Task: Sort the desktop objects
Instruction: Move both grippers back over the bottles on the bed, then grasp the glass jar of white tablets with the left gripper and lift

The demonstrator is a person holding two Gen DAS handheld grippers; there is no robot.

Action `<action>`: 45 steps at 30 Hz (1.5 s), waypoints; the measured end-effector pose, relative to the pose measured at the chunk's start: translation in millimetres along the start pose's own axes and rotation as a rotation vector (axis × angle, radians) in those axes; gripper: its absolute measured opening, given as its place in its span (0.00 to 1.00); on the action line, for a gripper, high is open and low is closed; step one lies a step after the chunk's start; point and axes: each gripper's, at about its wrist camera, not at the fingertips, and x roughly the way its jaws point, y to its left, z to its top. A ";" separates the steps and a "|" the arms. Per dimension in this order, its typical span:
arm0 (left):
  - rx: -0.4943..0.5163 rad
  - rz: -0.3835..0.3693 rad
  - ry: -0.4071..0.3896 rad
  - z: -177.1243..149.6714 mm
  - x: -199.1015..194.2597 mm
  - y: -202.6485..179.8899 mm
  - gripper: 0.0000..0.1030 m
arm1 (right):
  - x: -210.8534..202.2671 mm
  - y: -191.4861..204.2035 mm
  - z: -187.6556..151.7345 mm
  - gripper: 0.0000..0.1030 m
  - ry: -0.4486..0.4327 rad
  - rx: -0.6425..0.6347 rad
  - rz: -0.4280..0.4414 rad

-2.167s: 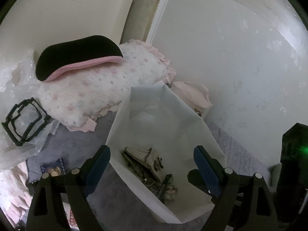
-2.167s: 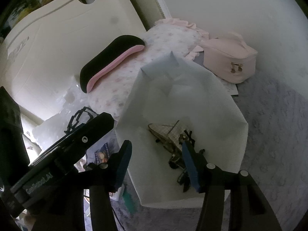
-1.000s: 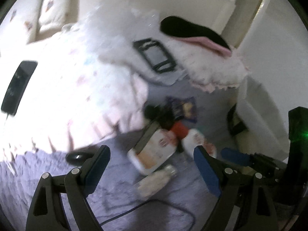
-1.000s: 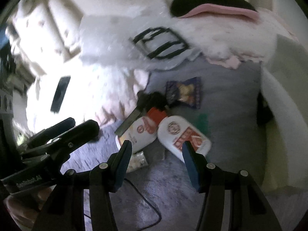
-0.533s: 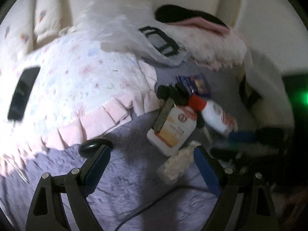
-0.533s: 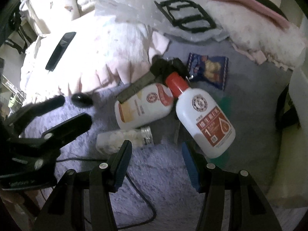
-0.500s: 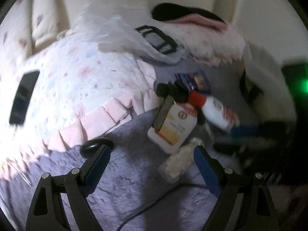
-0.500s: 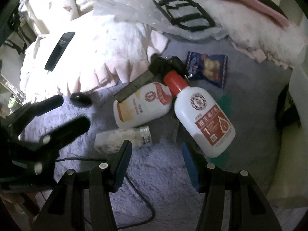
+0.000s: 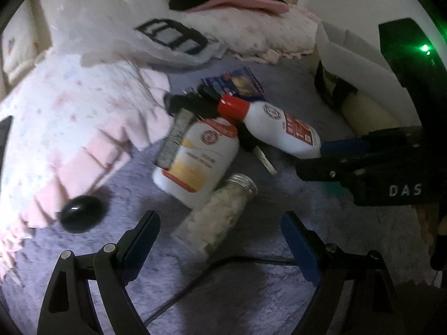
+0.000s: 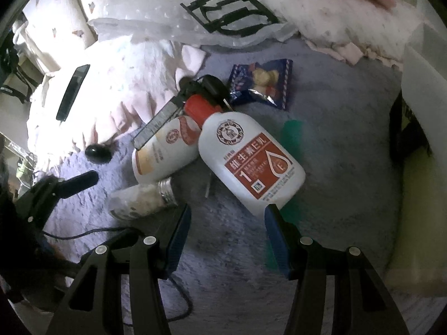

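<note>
A heap of objects lies on the purple blanket. A white bottle with a red cap and red label [image 10: 245, 162] [image 9: 279, 128] lies just ahead of my open right gripper [image 10: 226, 223]. Beside it lie a white bottle with an orange label [image 9: 201, 156] [image 10: 164, 150], a clear jar with a metal lid [image 9: 218, 217] [image 10: 139, 198], a black comb [image 9: 176, 136], and a blue snack packet [image 10: 262, 83] [image 9: 237, 81]. My open left gripper [image 9: 220, 237] hovers over the jar. The right gripper also shows in the left wrist view [image 9: 335, 153].
A white bag [image 9: 354, 55] [image 10: 419, 89] stands at the right. A flowered quilt [image 9: 69, 117] with a phone [image 10: 72, 92] lies left. A black oval object [image 9: 81, 212] and a black cable [image 9: 195, 284] lie on the blanket. A plastic sheet with a black frame [image 10: 229, 14] lies behind.
Both grippers swung from the white bag to the heap of objects and moved closer to it. The right gripper has come up to the red-capped bottle. Both stay open.
</note>
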 end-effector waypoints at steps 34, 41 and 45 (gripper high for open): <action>-0.106 -0.028 0.004 -1.7 4.6 7.1 0.42 | 3.5 -6.4 1.3 0.53 0.007 0.021 0.022; -0.100 0.026 0.058 -0.2 26.2 5.9 0.44 | 3.9 -7.4 0.6 0.53 0.010 0.023 0.028; -0.097 0.047 0.078 -2.2 39.5 3.2 0.43 | 5.5 -6.7 0.8 0.53 0.017 0.017 0.028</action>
